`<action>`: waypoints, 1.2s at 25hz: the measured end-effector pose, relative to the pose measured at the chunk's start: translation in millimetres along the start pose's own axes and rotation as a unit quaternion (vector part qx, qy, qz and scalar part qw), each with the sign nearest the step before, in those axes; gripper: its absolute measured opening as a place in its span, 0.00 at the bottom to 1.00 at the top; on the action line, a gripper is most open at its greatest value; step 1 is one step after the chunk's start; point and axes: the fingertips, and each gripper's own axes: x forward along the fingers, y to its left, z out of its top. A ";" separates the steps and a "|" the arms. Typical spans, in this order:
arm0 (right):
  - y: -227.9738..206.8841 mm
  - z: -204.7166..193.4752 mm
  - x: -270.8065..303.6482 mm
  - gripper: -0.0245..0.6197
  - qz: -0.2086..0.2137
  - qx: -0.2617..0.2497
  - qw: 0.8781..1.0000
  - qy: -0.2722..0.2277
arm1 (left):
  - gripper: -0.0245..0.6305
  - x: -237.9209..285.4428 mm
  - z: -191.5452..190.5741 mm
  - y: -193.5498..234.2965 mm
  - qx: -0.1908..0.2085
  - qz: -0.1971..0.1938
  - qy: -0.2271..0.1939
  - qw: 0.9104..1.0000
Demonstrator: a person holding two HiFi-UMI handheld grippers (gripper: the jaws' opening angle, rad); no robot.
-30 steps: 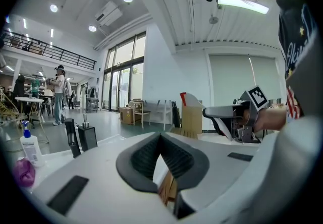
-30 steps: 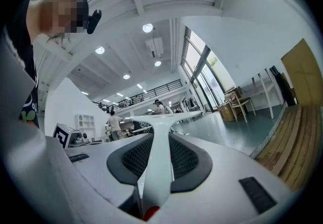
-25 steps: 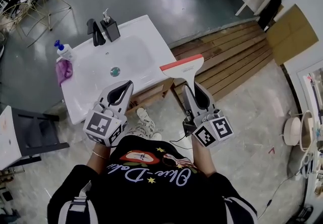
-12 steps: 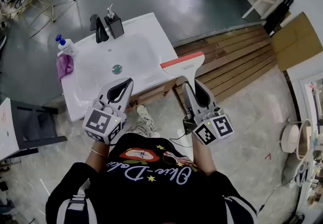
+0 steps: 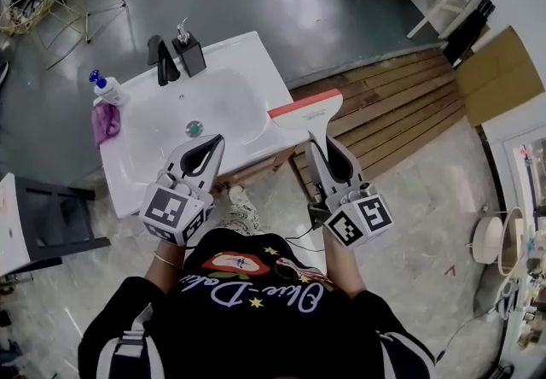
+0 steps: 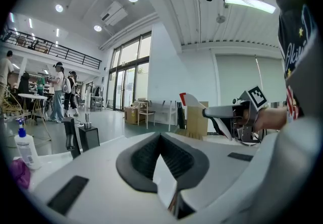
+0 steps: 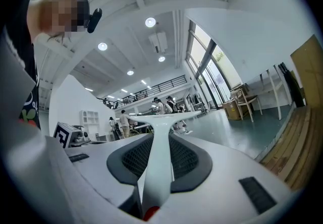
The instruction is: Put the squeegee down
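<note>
In the head view my right gripper (image 5: pixel 327 149) is shut on the handle of a white squeegee (image 5: pixel 309 114) with a red blade edge, held just off the right edge of the white sink (image 5: pixel 247 57). The squeegee's handle (image 7: pixel 157 157) runs up between the jaws in the right gripper view. My left gripper (image 5: pixel 205 153) is shut with nothing in it, hovering over the sink's front rim. From the left gripper view its jaws (image 6: pixel 161 155) meet, and the right gripper (image 6: pixel 229 113) with the squeegee (image 6: pixel 187 100) shows to the right.
A black tap (image 5: pixel 160 57) and a soap dispenser (image 5: pixel 188 48) stand at the sink's back edge. A blue-capped bottle (image 5: pixel 104 87) and a purple cloth (image 5: pixel 106 121) lie at its left end. Wooden planks (image 5: pixel 401 104) cover the floor on the right. A dark chair (image 5: pixel 60 232) stands left.
Both grippers keep their grip and pose. The view has shifted slightly, so the sink sits a little lower and farther left.
</note>
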 end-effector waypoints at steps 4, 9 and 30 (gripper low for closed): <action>-7.6 2.8 10.8 0.21 0.001 -0.003 1.000 0.001 | 0.02 10.1 3.2 7.4 -0.003 0.001 -0.003 1.000; -15.5 4.9 27.3 0.21 0.008 -0.009 1.000 0.007 | 0.02 20.3 2.3 18.3 -0.009 0.008 -0.007 1.000; -32.3 0.2 101.4 0.21 0.045 -0.012 0.998 0.042 | 0.02 43.2 5.9 67.0 -0.015 0.047 -0.007 0.999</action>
